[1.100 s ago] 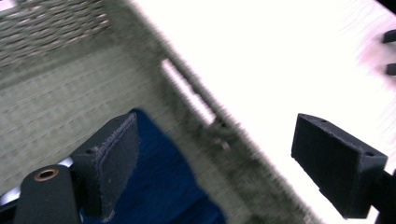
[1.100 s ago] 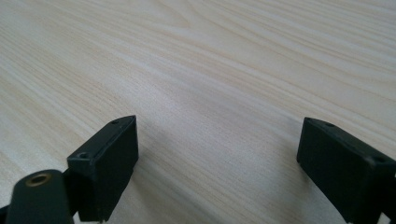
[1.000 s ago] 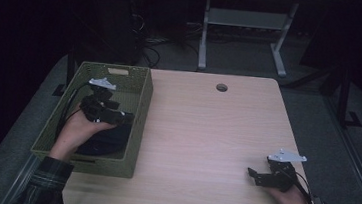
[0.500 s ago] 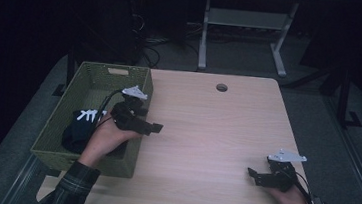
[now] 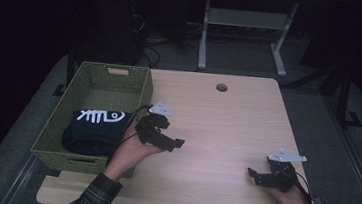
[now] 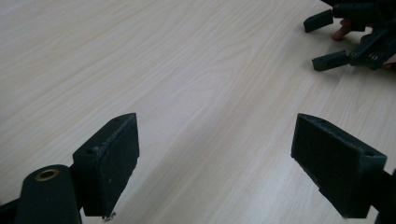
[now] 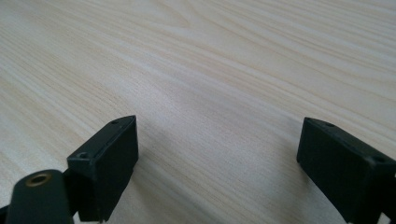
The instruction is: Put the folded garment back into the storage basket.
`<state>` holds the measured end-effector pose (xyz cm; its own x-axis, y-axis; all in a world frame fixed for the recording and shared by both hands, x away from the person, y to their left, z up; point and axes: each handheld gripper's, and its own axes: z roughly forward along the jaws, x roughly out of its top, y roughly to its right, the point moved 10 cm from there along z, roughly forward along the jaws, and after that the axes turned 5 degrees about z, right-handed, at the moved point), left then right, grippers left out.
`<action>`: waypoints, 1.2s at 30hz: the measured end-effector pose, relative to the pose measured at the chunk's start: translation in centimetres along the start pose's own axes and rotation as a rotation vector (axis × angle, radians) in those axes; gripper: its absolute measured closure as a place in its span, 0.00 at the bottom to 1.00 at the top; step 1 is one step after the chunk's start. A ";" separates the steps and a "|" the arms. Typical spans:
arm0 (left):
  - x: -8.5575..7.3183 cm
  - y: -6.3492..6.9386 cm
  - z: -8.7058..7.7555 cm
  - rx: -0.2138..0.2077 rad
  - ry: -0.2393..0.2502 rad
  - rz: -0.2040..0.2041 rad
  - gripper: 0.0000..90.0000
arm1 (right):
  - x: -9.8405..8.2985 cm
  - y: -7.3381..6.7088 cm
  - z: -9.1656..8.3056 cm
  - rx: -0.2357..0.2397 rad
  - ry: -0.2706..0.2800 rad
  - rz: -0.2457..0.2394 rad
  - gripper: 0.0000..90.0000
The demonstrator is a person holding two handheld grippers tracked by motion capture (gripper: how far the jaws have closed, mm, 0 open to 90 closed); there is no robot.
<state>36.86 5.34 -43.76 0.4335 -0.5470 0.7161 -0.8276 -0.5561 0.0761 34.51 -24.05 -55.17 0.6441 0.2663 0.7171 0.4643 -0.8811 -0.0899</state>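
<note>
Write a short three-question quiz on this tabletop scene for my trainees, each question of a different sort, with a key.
1. True or false: the left hand-held gripper holds the dark folded garment.
2. Where does the dark folded garment lie? A) on the wooden table; B) in the green basket; C) on the floor.
3. Fill in: the jaws of the right hand-held gripper stand ____, with only bare wood between them.

Key
1. False: its jaws are open over the bare table, beside the basket.
2. B
3. open
</note>
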 end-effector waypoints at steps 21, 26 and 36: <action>-3.4 1.9 5.0 0.034 -0.007 0.070 0.14 | 0.0 0.0 0.0 0.000 0.000 0.000 0.14; -4.9 1.6 6.4 0.052 -0.030 0.070 0.14 | 0.0 0.0 0.0 0.000 -0.001 -0.001 0.14; -7.2 0.9 7.9 0.095 -0.059 0.081 0.14 | 0.0 0.0 0.0 0.000 -0.001 0.000 0.14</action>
<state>35.84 3.84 -54.31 0.3892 -0.6268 0.6751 -0.8242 -0.5642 -0.0487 34.51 -24.06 -55.17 0.6445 0.2668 0.7166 0.4643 -0.8811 -0.0895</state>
